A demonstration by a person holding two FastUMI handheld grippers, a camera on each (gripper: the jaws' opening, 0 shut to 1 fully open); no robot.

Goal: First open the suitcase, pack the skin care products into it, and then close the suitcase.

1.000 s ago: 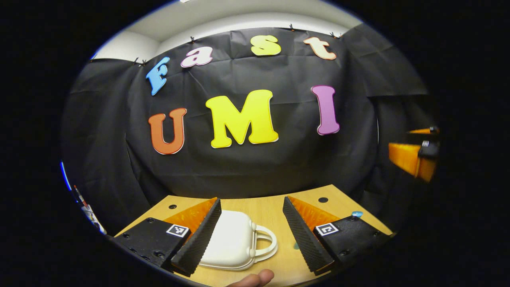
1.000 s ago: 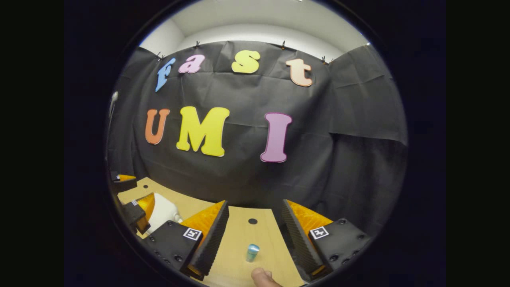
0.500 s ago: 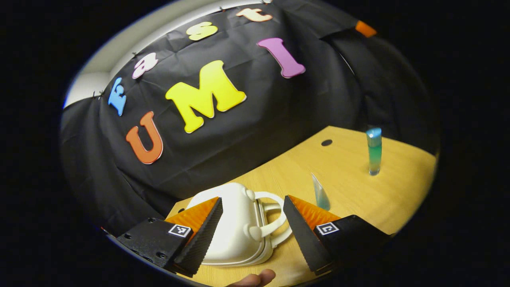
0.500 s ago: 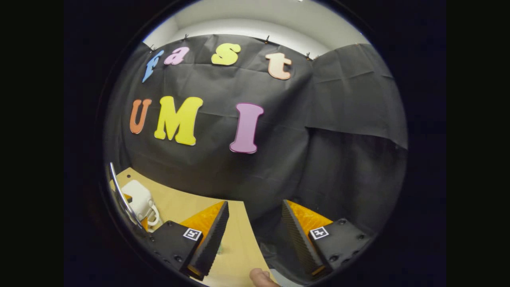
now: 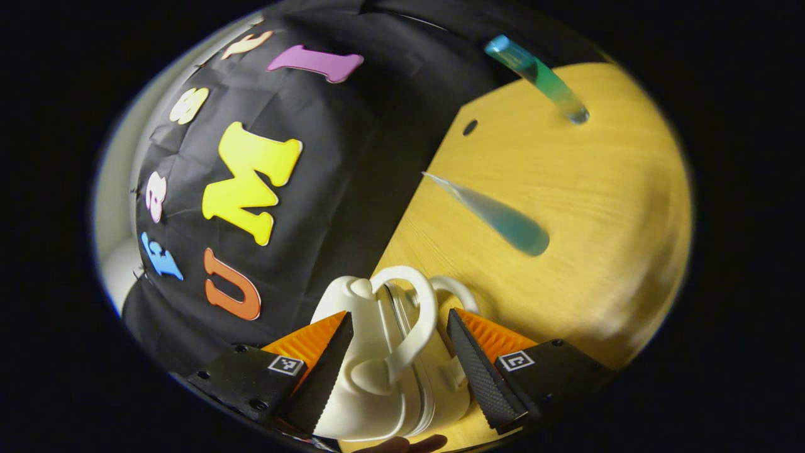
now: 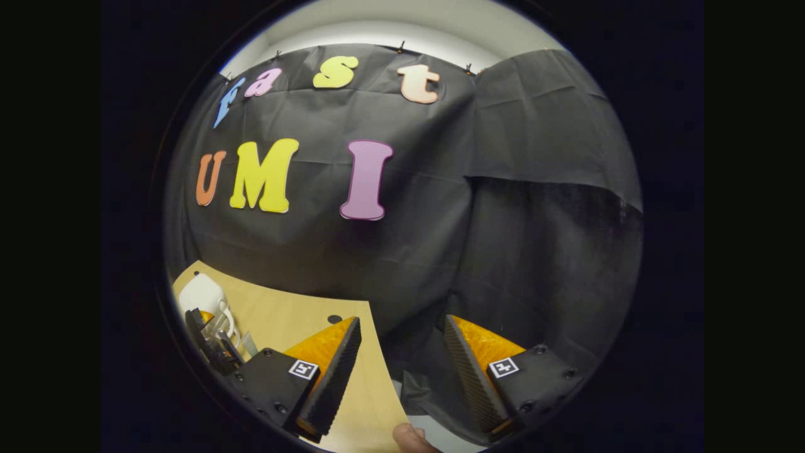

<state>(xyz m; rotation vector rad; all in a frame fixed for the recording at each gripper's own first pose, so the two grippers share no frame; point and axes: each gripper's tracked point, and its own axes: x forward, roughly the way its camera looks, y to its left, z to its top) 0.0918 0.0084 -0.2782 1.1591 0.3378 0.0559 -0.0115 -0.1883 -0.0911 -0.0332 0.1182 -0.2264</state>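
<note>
Between your left claw (image 5: 396, 371) fingers: white suitcase (image 5: 377, 377), closed, handle up; fingers spread either side, likely lining up to open it. Beyond, ahead-right on table (image 5: 597, 207): teal tube (image 5: 503, 220) lying, farther off green bottle (image 5: 541, 78), unpacked. Your right claw (image 6: 402, 371): spread, holding nothing, off table edge, probably waiting.

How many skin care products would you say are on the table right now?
2: a blue-green bottle standing toward the table's far side, and a blue tube nearer the white suitcase. Others may be hidden.
</note>
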